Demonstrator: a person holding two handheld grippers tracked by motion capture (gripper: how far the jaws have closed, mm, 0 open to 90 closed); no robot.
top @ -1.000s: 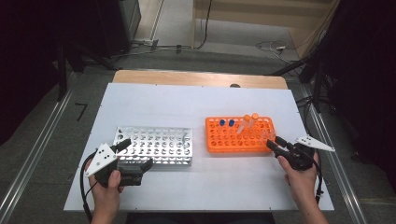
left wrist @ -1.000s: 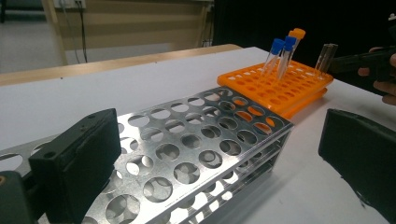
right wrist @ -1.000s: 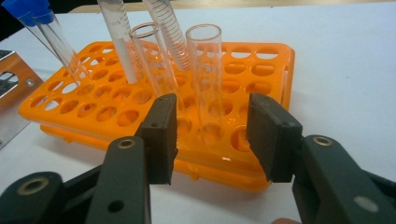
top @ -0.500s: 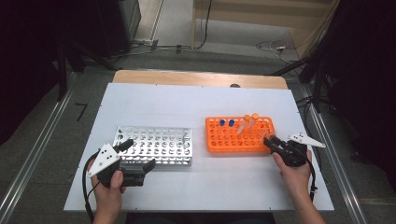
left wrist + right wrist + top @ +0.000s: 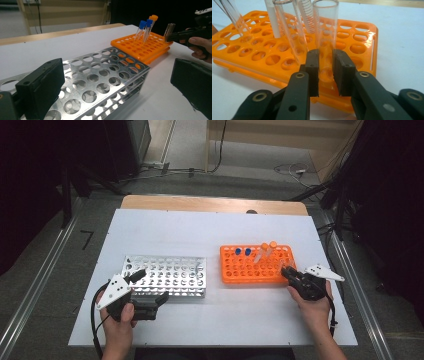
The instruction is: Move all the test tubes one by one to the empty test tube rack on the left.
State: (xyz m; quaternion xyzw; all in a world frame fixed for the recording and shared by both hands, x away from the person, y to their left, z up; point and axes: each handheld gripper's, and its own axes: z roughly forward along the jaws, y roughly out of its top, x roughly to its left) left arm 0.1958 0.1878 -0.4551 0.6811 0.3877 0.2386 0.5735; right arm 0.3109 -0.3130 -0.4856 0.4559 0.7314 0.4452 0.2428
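Observation:
An orange tube rack stands right of centre on the white table. In it are two blue-capped tubes and two orange-capped tubes. My right gripper is at the rack's near right corner. Its jaws have just been closing and are now shut on a clear uncapped tube that stands in a rack hole. From the left gripper view that tube sticks up above the right gripper. My left gripper rests open at the near edge of a metal rack.
The metal rack has no tubes in its holes. Bare white table lies in front of both racks and behind them. A wooden board edge runs along the table's far side, with cables on the floor beyond.
My right gripper has moved left up to the orange rack's corner and its jaws have closed on the clear tube. The left hand and both racks have stayed put.

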